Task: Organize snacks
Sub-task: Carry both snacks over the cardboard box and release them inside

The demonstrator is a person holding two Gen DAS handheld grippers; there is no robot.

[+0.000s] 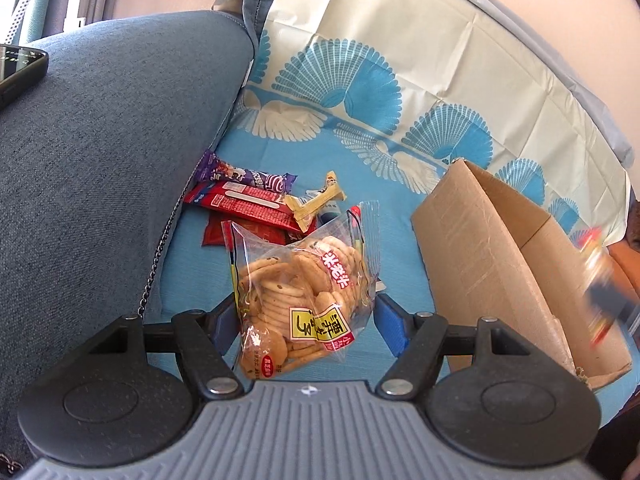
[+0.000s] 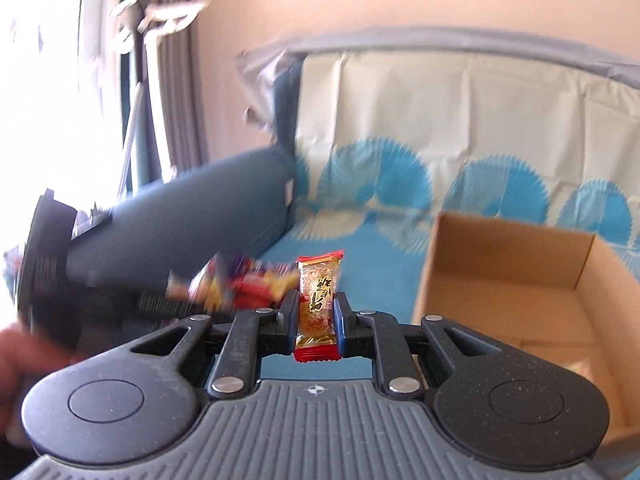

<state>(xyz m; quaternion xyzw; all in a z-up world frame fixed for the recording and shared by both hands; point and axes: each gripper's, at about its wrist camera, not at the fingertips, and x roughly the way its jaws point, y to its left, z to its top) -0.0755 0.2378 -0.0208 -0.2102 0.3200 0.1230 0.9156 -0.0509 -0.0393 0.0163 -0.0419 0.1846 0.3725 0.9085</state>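
Snacks first: nearest the left wrist camera, a cracker bag sits between the fingers of the left gripper, which looks spread wide around it; whether the pads press the plastic, I cannot tell. Just beyond it lies a small pile on the blue cloth: a red pack, a purple bar, a pale wrapper, and something dark red underneath, so at least four pieces, five with the crackers. Over on the right view, the right gripper is clenched on one snack bar, held upright and clear of the cloth, with the box just to its right. One box, and what shows of its floor is bare, so I judge nothing is packed yet. The bar looks bound for it first; the crackers and the pile are left. Far left, a phone rests on the sofa arm.
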